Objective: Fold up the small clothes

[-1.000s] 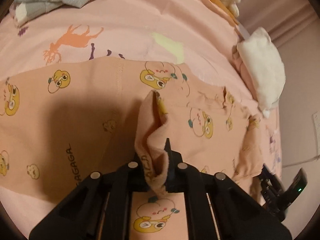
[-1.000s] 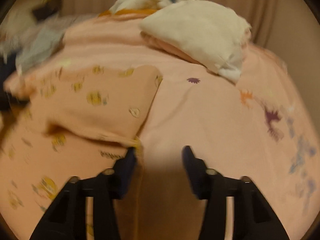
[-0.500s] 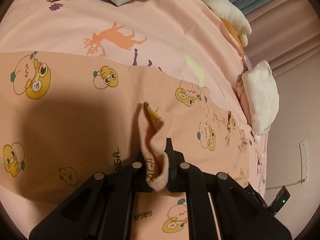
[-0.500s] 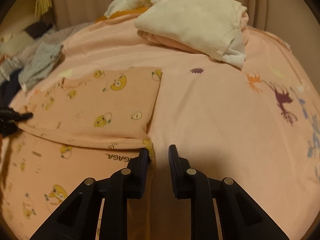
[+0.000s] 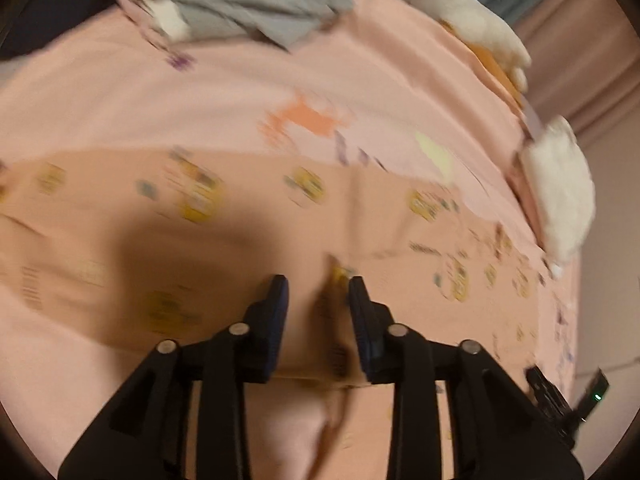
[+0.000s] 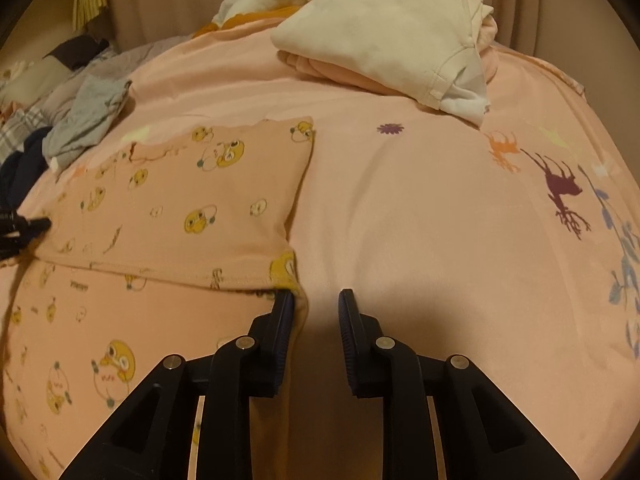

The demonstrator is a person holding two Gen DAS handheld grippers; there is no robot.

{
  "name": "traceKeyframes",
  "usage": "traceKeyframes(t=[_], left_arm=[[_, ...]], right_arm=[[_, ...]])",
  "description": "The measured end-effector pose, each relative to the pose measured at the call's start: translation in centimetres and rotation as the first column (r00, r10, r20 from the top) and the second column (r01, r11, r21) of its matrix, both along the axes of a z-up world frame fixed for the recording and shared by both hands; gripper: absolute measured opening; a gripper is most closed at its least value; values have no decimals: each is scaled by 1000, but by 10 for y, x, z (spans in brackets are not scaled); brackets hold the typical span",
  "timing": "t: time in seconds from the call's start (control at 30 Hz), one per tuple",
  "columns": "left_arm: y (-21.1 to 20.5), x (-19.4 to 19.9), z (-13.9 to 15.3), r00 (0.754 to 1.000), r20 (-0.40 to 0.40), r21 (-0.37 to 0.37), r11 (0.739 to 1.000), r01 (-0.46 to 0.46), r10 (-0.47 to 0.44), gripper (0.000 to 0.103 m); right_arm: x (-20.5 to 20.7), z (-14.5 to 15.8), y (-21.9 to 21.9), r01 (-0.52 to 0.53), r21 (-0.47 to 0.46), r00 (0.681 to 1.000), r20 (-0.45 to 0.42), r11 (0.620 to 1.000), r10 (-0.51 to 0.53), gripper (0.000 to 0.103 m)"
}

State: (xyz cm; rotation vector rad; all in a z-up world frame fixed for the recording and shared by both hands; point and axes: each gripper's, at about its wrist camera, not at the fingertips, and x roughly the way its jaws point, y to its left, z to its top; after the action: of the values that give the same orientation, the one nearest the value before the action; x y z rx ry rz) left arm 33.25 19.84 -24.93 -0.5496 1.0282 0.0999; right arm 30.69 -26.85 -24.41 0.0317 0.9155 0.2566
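A small peach garment printed with yellow cartoon faces lies on the pink bed sheet, its upper part folded over onto the lower part. The left wrist view is blurred; the garment spreads there under my left gripper, which is open with a fabric corner lying loose between its jaws. My right gripper is open and empty at the garment's folded right edge, its left finger just beside the cloth. The left gripper's tip shows at the far left of the right wrist view.
A stack of folded cream and pink clothes sits at the back of the bed, also in the left wrist view. A grey garment and dark clothes lie at the far left. The pink sheet has deer prints.
My left gripper has opened and let go of the garment's fabric, which now lies flat. My right gripper has opened slightly wider and stays at the folded edge.
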Motion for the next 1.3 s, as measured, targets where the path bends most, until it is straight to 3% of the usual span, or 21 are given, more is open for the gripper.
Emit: traceKeyframes(t=[0.13, 0.23, 0.33, 0.43, 0.53, 0.6, 0.73, 0.8, 0.83, 0.9, 0.97, 1.07, 1.17, 1.23, 1.3], left_arm=[[20, -19, 16, 1000, 19, 105, 994, -10, 8, 42], [45, -37, 9, 995, -15, 141, 986, -93, 96, 45], [71, -56, -7, 989, -33, 38, 989, -143, 145, 45], [87, -75, -11, 986, 8, -72, 984, -164, 165, 45], [95, -89, -7, 980, -37, -56, 979, -197, 195, 46], [99, -98, -6, 977, -61, -23, 978, -207, 205, 47], [118, -130, -7, 972, -54, -104, 967, -233, 229, 51], [136, -145, -11, 954, -29, -174, 938, -299, 298, 52], [147, -154, -14, 936, -24, -221, 911, -348, 351, 52], [168, -168, -19, 895, -16, -346, 837, -424, 447, 54], [191, -178, -27, 841, 2, -465, 745, -479, 541, 60], [211, -181, -33, 772, 8, -524, 661, -538, 635, 60], [224, -186, -32, 668, 29, -551, 570, -610, 743, 58], [231, -189, -29, 621, 57, -538, 548, -640, 781, 56], [236, -191, -28, 577, 58, -485, 528, -697, 815, 27]], right_arm=[[-7, 13, -10, 20, 8, 997, -68, 1000, -19, 21], [-10, 31, -15, 40, 3, 999, -16, 999, -40, 21], [1, 42, -12, 45, 97, 999, -4, 994, -45, 21], [18, 35, 7, 32, 162, 999, -27, 986, -28, 21], [26, 7, 24, 27, 113, 994, -104, 993, -15, 21], [16, -3, 21, 37, 117, 998, -63, 992, -30, 21], [2, -1, 9, 42, 141, 994, -105, 989, -27, 21], [-8, 3, 8, 24, 115, 994, -113, 993, -10, 24], [-11, 4, 7, 13, 104, 994, -111, 994, -2, 29], [-24, 4, 7, -13, 78, 995, -100, 997, 21, 40], [-27, 3, 9, -35, 62, 995, -91, 997, 40, 46], [-31, 1, 8, -52, 36, 997, -60, 998, 54, 46], [-29, -1, 6, -30, 62, 998, -61, 998, 34, 48], [-27, -1, 6, -26, 65, 998, -62, 998, 30, 48], [-28, -1, 8, -30, 58, 998, -57, 998, 33, 48]])
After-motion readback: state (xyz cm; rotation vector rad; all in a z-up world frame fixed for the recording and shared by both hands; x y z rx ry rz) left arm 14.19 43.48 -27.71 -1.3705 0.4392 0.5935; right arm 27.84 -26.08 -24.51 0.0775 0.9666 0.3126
